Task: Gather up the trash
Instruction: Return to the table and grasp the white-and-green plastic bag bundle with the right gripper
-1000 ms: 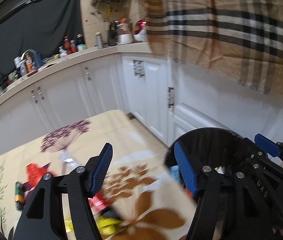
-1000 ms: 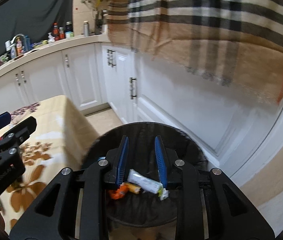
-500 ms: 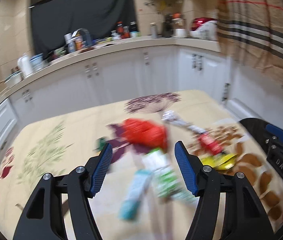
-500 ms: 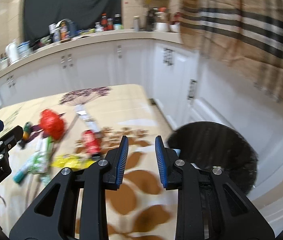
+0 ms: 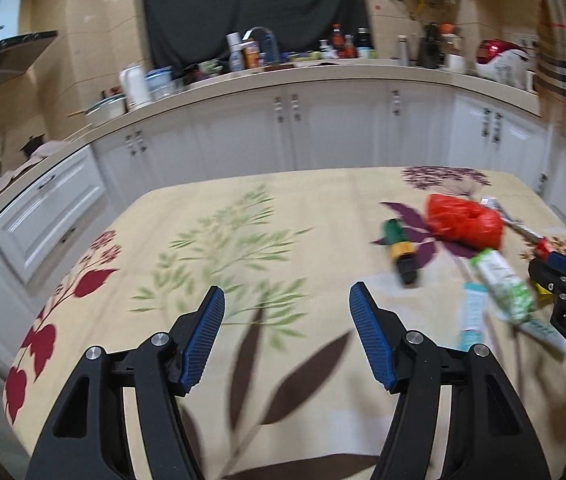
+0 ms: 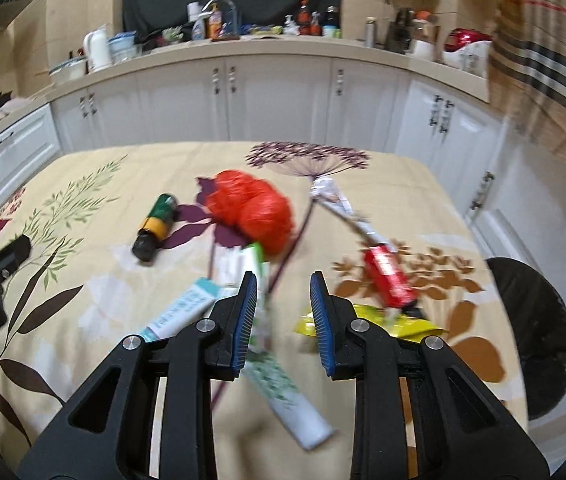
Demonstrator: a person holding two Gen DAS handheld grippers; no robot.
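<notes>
Tabletop: cream cloth with leaf and flower print, white cabinets beyond its far edge.

Trash, all lying toward the right edge:
- red plastic bag, crumpled, nearest the far edge;
- small bottle with green end and yellow band, on its side, just left of the bag;
- teal-and-white tube and green-and-white tube, toward the near edge;
- red wrapper and yellow wrapper, close to the right edge;
- silver wrapper, right of the bag.

Black bin: on the floor off the right edge.

Left claw: released, wide, over bare cloth left of the trash.

Right claw: jaws narrowly parted, nothing gripped, above the tubes.
</notes>
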